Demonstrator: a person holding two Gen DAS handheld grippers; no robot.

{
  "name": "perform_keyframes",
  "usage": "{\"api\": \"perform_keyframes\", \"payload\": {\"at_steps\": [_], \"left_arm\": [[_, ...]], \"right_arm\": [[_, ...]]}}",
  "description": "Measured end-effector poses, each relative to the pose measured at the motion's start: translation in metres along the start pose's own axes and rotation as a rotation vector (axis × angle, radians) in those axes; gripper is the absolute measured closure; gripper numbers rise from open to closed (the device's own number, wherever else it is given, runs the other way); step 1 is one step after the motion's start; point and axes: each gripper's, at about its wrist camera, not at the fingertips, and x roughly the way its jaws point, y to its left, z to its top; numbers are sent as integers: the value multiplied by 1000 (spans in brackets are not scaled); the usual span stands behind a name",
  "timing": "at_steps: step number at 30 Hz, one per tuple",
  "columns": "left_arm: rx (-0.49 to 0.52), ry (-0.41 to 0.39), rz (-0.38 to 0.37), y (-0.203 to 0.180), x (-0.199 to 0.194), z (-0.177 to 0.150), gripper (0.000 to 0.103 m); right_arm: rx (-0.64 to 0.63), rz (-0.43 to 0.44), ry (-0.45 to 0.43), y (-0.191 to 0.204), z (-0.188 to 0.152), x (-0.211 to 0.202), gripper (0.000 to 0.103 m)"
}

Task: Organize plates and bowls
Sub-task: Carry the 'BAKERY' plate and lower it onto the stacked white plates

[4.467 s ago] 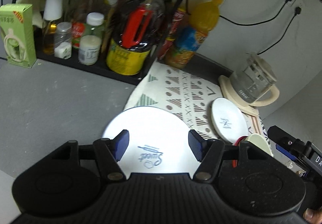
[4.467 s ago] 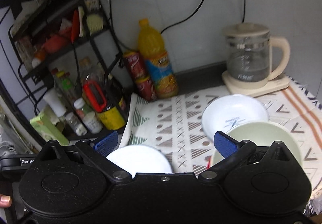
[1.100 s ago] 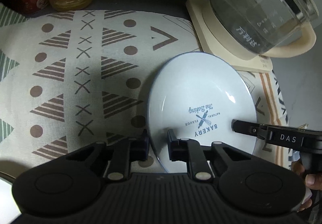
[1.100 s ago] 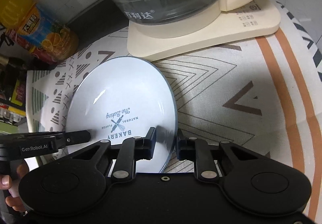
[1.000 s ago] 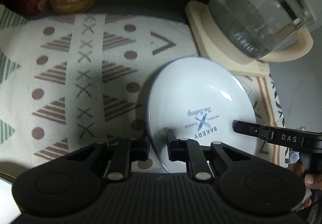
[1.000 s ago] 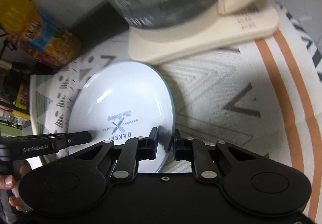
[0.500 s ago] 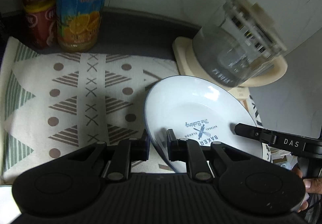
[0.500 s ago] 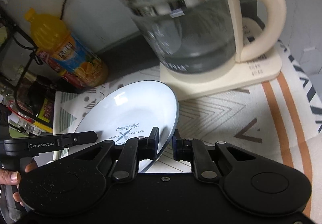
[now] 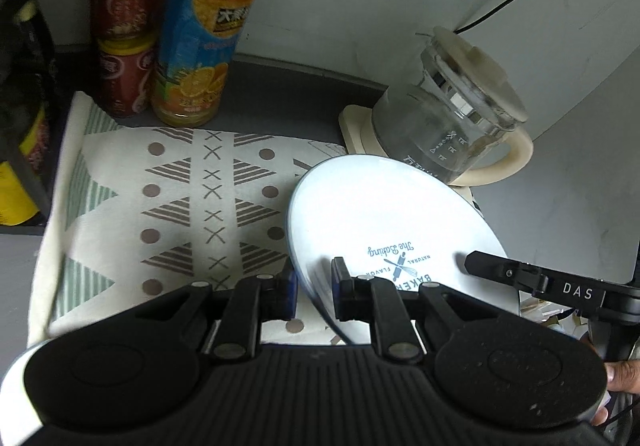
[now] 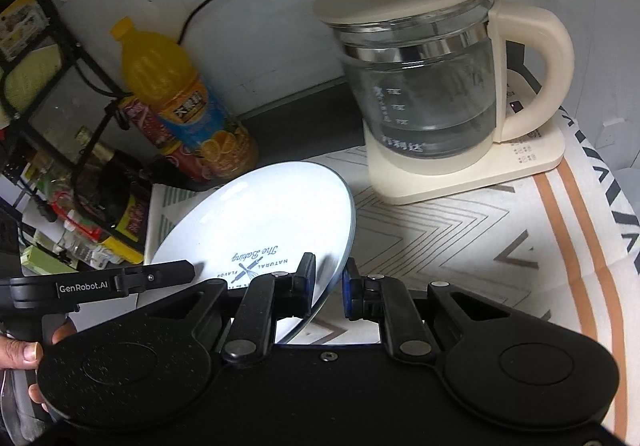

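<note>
Item 1: your left gripper. Its two blue-padded fingers are clamped on the near left rim of the white plate, one pad under the rim and one on the upper face.

Item 2: your right gripper. Its fingers pinch the opposite edge of the same plate, at the near right rim (each gripper shows in the other's view as a thin black bar with a printed label reaching over the plate).

Item 3: the white plate. It has a thin blue edge and a blue print with crossed rolling pin and whisk, reading "The Baking", "NATURAL FLAVOR" and "BAKERY". It is held between both grippers, tilted, raised clear of the cloth, and sits just in front of the kettle.

Item 4: patterned cloth. It is cream with brown triangles, dots and crosses and green stripes at the left; an orange band runs along its right part. It lies under the plate and under the kettle base.

Item 5: glass electric kettle. It has a cream lid, handle and base, holds water, and stands upright on the cloth behind the plate.

Item 6: orange drink bottle. It stands upright at the cloth's far edge, against the wall.

Item 7: red cans. Two are stacked, just left of the bottle.

Item 8: black wire rack. It stands at far left, crowded with bottles and packets (labels too small to read).

Item 9: your fingers on the left handle, partly in view.
</note>
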Motion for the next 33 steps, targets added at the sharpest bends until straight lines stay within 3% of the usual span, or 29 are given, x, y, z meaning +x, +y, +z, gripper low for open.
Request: {"api": "perform_keyframes", "payload": {"at_steps": [20,33], "left_arm": [[-44,-55,3,53,-81,-55,88],[-96,-34,32,95,-104,-99,88]], "right_arm": [[-14,17,-30,77,-73,-22,89],[-77,-7,0,122,-121,-21,88]]}}
